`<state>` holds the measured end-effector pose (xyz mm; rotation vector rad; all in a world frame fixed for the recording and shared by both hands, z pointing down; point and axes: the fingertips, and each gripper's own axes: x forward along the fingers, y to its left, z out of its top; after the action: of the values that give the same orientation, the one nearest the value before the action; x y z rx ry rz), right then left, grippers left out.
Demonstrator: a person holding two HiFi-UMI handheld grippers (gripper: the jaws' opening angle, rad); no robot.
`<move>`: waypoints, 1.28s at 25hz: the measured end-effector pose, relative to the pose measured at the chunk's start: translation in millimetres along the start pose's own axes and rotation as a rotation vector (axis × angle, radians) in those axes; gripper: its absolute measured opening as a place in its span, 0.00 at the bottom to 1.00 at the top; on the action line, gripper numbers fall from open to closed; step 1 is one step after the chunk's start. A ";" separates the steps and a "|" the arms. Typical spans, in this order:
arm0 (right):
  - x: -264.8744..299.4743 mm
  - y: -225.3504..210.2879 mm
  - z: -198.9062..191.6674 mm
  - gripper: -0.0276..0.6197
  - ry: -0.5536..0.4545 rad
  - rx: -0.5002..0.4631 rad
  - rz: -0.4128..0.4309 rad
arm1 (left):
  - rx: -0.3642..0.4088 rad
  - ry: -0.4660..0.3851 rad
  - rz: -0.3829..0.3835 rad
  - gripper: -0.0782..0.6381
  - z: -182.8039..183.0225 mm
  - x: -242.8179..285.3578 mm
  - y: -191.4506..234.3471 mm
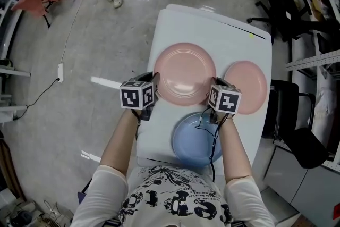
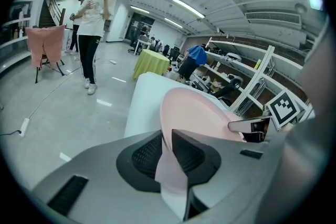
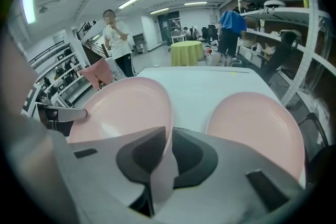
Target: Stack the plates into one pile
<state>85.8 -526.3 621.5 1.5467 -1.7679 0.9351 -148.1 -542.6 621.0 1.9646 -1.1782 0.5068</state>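
The large pink plate [image 1: 183,73] sits mid-table [image 1: 159,34] - the left gripper [image 1: 153,82] clenches its left rim, the right gripper [image 1: 213,87] its right rim. The small pink plate [image 1: 247,86] lies just right; the blue plate [image 1: 191,141] lies nearer.

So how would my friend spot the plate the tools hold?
On the white table are three plates. It's the pink plate in the middle, pinched by the left tool and right tool. It's bigger than the other pink plate; the third plate is blue.
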 end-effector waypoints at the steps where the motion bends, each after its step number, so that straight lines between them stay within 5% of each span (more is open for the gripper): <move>1: -8.3 0.8 -2.6 0.11 -0.009 -0.005 0.005 | 0.000 -0.010 0.004 0.20 -2.1 -8.5 -4.6; 14: -144.3 -11.8 -76.9 0.11 -0.099 -0.029 0.060 | 0.037 -0.119 0.034 0.19 -64.3 -125.6 -103.4; 32: -238.9 -41.6 -216.9 0.12 -0.072 -0.008 0.050 | 0.022 -0.073 0.038 0.18 -199.2 -183.6 -175.5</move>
<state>157.9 -216.0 555.4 1.5551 -1.8659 0.9054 -75.7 -236.2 549.7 1.9977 -1.2617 0.4728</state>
